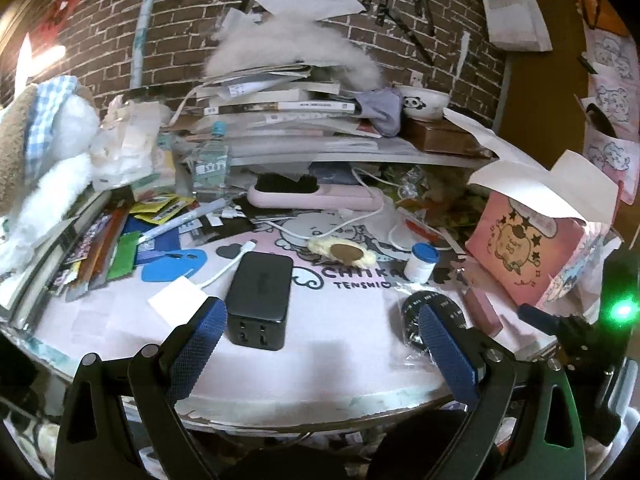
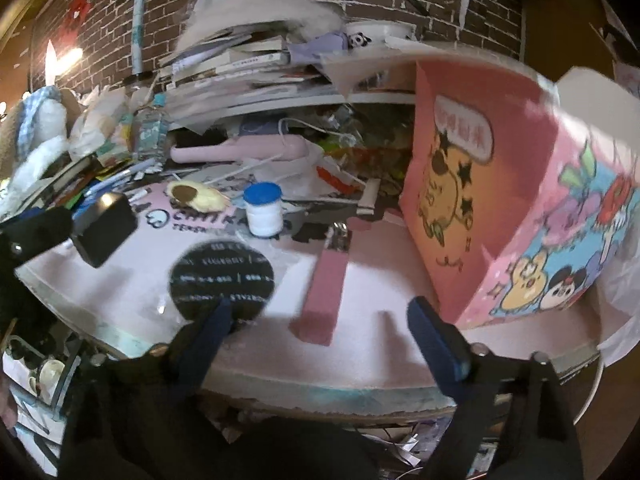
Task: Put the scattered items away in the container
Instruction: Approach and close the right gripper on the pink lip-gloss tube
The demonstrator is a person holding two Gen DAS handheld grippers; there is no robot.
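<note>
Both grippers empty, fingers apart, nothing between them: left gripper [image 1: 320, 336] hangs over the near edge of the table beside the black charger block [image 1: 260, 300]; right gripper [image 2: 320, 328] sits low with the pink bar [image 2: 326, 292] lying in the gap ahead of its fingers, not touched. Container looks like the pink cartoon box [image 2: 500, 216] at the right, flaps up, top open, standing just beside the pink bar. Loose stuff near the front: charger block, round black disc [image 2: 222, 276] in clear wrap, pink bar, small white jar with blue lid [image 2: 263, 210], a yellowish fuzzy thing [image 2: 196, 196] further back. Handling guesses: charger is rigid and likely heaviest, squared sides, take it across the narrow width; its white cable [image 1: 224, 268] may or may not be attached, can't tell. Disc is flat and the wrap is probably slippery, hard to pinch off the surface, better from the edge. Pink bar is slim and stiff-looking, grab across the short sides. Jar is smooth and round, could roll or tip, grip mid-body. Surface is a pink printed mat [image 1: 340, 320] on a round-edged table, soft-looking. Room dim, brick wall [image 1: 120, 40] behind, books and papers stacked at the back, very cluttered.
</note>
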